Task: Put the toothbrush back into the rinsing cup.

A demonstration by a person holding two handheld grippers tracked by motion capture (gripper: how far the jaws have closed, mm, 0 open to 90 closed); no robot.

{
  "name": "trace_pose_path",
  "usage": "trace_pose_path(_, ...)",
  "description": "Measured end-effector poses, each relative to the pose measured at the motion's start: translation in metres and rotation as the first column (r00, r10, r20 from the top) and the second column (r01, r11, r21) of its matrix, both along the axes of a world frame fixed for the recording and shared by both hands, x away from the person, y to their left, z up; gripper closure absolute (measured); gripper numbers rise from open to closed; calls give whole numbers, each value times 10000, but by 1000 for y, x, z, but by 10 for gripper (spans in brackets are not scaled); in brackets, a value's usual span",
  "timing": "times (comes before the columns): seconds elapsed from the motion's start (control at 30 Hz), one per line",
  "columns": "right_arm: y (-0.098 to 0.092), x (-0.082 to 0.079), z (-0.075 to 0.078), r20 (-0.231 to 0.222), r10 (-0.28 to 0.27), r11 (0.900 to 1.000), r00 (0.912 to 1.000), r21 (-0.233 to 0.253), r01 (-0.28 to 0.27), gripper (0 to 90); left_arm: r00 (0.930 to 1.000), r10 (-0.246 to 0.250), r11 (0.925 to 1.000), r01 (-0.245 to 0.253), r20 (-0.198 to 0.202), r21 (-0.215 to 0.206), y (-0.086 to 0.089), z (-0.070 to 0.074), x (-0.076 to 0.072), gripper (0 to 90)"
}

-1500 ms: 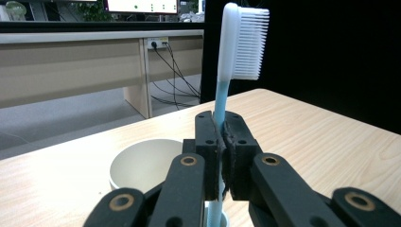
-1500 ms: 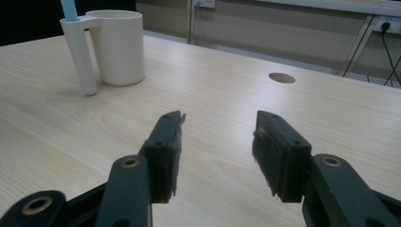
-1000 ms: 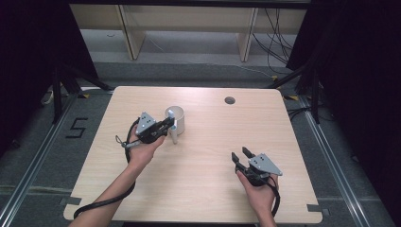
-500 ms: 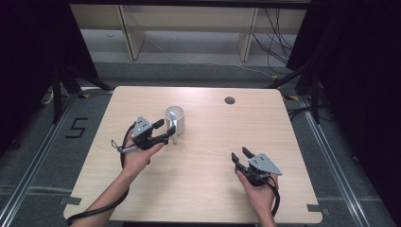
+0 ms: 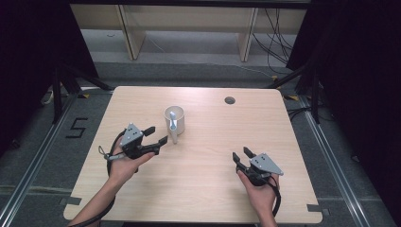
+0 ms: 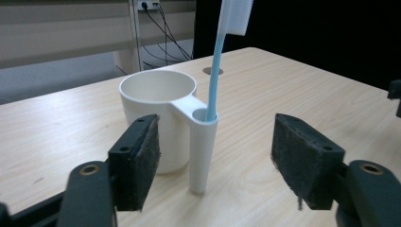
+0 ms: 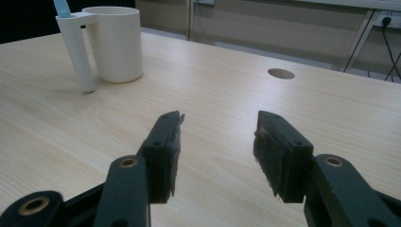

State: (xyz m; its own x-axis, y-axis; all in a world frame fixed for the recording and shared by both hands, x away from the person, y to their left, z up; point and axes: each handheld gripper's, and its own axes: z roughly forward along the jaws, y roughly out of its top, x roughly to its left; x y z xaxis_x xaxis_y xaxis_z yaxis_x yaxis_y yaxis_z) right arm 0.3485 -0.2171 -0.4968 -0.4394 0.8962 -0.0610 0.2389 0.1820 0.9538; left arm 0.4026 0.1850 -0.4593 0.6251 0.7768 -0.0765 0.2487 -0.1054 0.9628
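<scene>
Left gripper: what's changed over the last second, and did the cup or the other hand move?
The left gripper has drawn back from the cup toward the person, jaws open, holding nothing. The toothbrush stands in the cup's side holder. Cup and right gripper stayed put.

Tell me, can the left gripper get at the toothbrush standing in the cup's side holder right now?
Probably yes. The left gripper is open and faces the toothbrush, which stands upright in the cup side tube; nothing lies between them.
</scene>
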Motion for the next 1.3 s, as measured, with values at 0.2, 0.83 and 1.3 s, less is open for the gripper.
trace_pose_path(0.2,0,0,-1,-201,11,9999,9998,140,-8,518,9998,211,9998,-211,2,48,18,-2,-16,330)
trace_pose_path(0.83,-1,0,-3,-249,17,9999,9997,130,-14,517,9843,1761,9844,-1761,-71,-8,85,-41,-54,341)
trace_pose_path(1.3,0,-1,-4,-417,112,9998,9991,148,-106,517,9733,2297,9714,-2291,15,-628,103,-65,-54,332)
